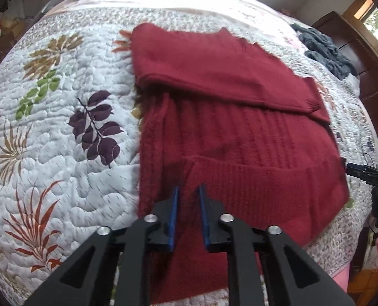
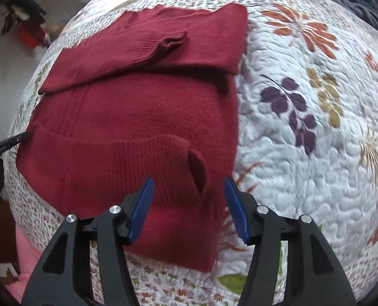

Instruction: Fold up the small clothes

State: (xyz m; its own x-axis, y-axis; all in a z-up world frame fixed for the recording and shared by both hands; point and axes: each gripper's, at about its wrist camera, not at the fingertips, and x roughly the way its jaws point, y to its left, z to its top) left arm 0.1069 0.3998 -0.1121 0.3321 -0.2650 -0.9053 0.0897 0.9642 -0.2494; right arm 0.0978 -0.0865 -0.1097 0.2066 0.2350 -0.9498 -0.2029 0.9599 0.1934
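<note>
The dark red knit sweater [image 1: 239,127] lies flat on the bed's quilted leaf-print bedspread [image 1: 61,127], partly folded: both sleeves are crossed over the body, the far sleeve [image 2: 138,48] laid across the top w/ its ribbed cuff [image 2: 171,41] puckered, the near sleeve [image 2: 127,158] laid across the lower body w/ its cuff opening [image 2: 197,172] gaping toward the right gripper. Risk from here, as I judge it: the knit is soft and thick, so a pinch at the hem could catch only the top layer (or the loose near cuff instead of the hem), and lifting would drag that sleeve out of place and undo the fold; uneven lift btwn the two sides would skew the edge. The left gripper [image 1: 189,191] is over the hem region near the sweater's left edge, its blue fingers [image 1: 174,204] narrowly apart, w/ nothing clearly pinched; can't tell whether the tips touch the knit. The right gripper [image 2: 189,181] hovers over the lower right corner, fingers [image 2: 143,199] spread wide, straddling the cuff opening, holding nothing. Further out, a grey-blue crumpled garment [image 1: 324,48] sits at the far side of the bed, well apart from the sweater.
</note>
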